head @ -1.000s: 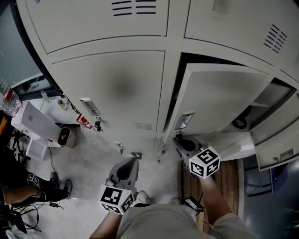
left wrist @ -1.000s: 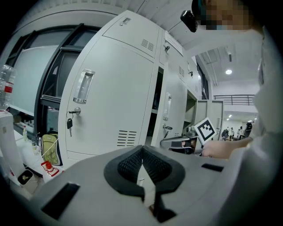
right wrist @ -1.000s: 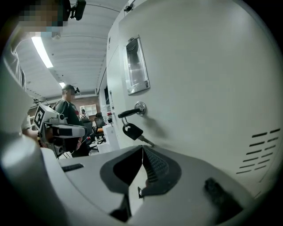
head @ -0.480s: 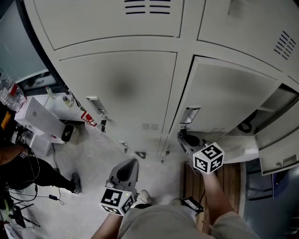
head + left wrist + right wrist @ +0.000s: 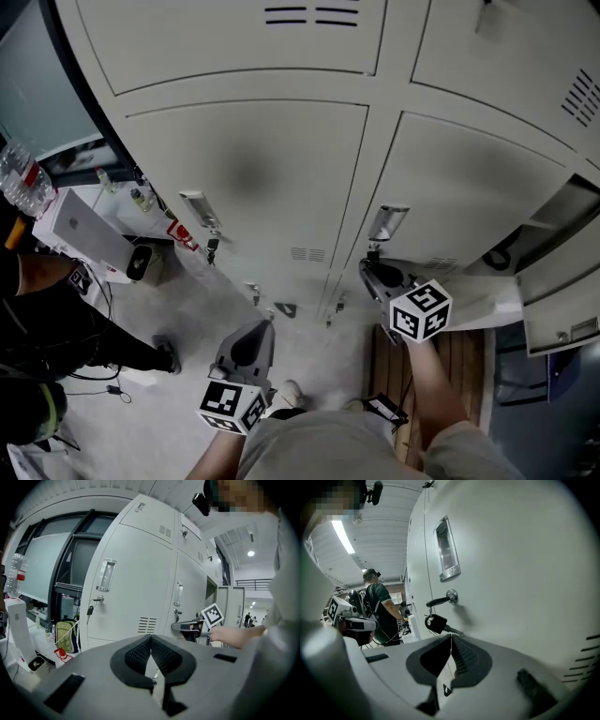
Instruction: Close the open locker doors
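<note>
Hovering just under the key (image 5: 435, 622) of the shut locker door (image 5: 469, 192), right gripper (image 5: 370, 274) jaws together, empty; left gripper (image 5: 263, 327) likewise, left of that door; open door (image 5: 560, 317) to its right, person (image 5: 56, 319) far left

Pale grey locker door (image 5: 469, 197), closed

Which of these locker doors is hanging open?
The far-right door, swung out from the cabinet. The left door and middle door sit flush and shut.
</note>
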